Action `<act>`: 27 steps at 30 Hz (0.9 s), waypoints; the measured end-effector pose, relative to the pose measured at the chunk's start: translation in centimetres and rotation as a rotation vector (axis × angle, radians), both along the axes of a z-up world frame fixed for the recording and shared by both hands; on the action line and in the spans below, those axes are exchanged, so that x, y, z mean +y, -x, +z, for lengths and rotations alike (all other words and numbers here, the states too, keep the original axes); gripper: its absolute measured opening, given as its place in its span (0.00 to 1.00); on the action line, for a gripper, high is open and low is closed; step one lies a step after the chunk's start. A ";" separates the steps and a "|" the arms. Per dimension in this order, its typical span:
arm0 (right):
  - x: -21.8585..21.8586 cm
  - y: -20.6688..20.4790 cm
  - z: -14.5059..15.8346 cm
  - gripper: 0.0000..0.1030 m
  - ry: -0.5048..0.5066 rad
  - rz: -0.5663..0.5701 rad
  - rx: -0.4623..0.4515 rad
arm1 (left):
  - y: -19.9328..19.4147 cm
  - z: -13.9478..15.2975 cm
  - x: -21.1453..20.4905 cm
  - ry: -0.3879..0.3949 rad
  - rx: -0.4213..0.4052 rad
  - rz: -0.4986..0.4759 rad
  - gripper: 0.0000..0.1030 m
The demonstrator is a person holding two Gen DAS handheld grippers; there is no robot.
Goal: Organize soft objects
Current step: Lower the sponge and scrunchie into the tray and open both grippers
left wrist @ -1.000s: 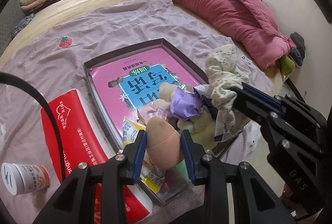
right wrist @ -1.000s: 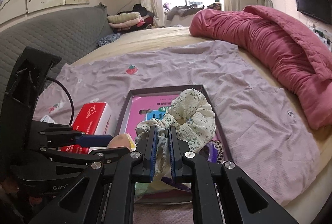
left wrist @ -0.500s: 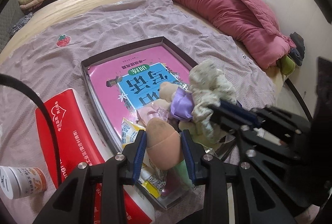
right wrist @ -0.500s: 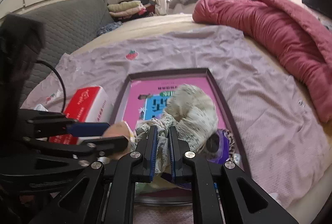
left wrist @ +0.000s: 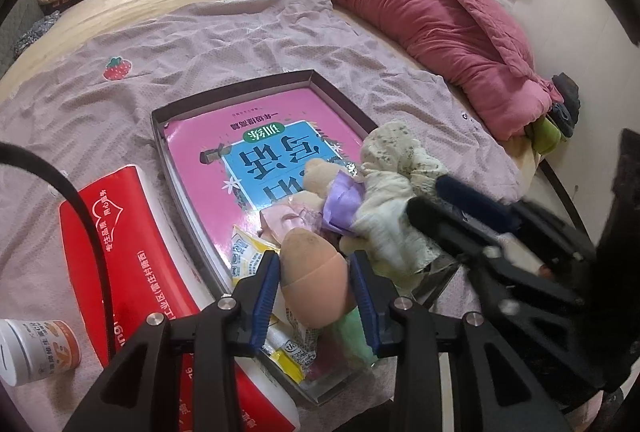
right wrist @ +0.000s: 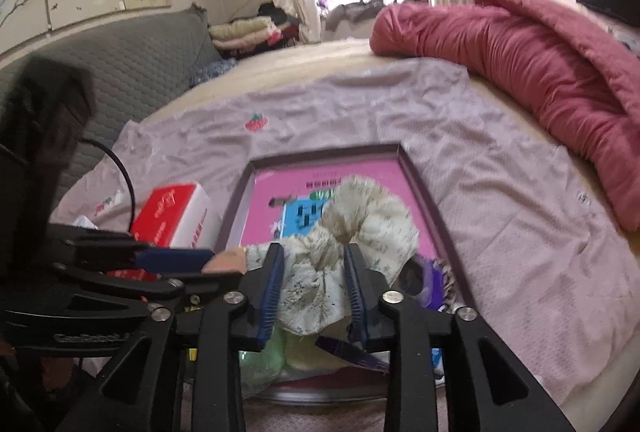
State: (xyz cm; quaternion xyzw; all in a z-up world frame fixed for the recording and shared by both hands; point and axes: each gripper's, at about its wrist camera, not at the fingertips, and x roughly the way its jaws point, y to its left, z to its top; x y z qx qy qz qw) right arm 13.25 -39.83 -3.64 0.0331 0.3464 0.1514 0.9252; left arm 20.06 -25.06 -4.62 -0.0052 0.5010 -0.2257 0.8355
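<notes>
My left gripper (left wrist: 315, 261) is shut on a peach egg-shaped sponge (left wrist: 312, 284), held over the near corner of a dark shallow box (left wrist: 160, 120). The right gripper (right wrist: 312, 252) has its jaws opening. A cream floral scrunchie (right wrist: 372, 216) lies loose between its fingers, resting on the pile in the box. In the left wrist view that scrunchie (left wrist: 392, 168) sits against a beige plush toy with a purple ribbon (left wrist: 320, 172), with the right gripper (left wrist: 430, 194) just behind it.
A pink book (left wrist: 200, 140) lines the box, with snack packets (left wrist: 248, 256) and a green soft item (left wrist: 352, 332) at its near end. A red tissue pack (left wrist: 120, 252) and a small jar (left wrist: 32, 348) lie left. A pink quilt (left wrist: 420, 4) runs along the right.
The right gripper came down with the scrunchie onto the plush toy in the box, and its jaws have parted. The left gripper still holds the sponge in the same place.
</notes>
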 end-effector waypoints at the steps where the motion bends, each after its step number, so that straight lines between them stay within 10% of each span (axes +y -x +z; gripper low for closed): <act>1: -0.2 0.3 0.5 0.38 0.007 -0.007 -0.019 | 0.0 0.0 -0.1 -0.002 0.000 -0.002 0.37; 15: -3.4 1.1 2.4 0.45 -0.118 -0.101 -0.059 | 0.5 0.7 -0.9 -0.015 -0.044 -0.027 0.55; 27: -1.7 1.6 3.6 0.61 -0.033 -0.101 -0.076 | 1.6 1.9 1.2 -0.018 -0.055 0.009 0.56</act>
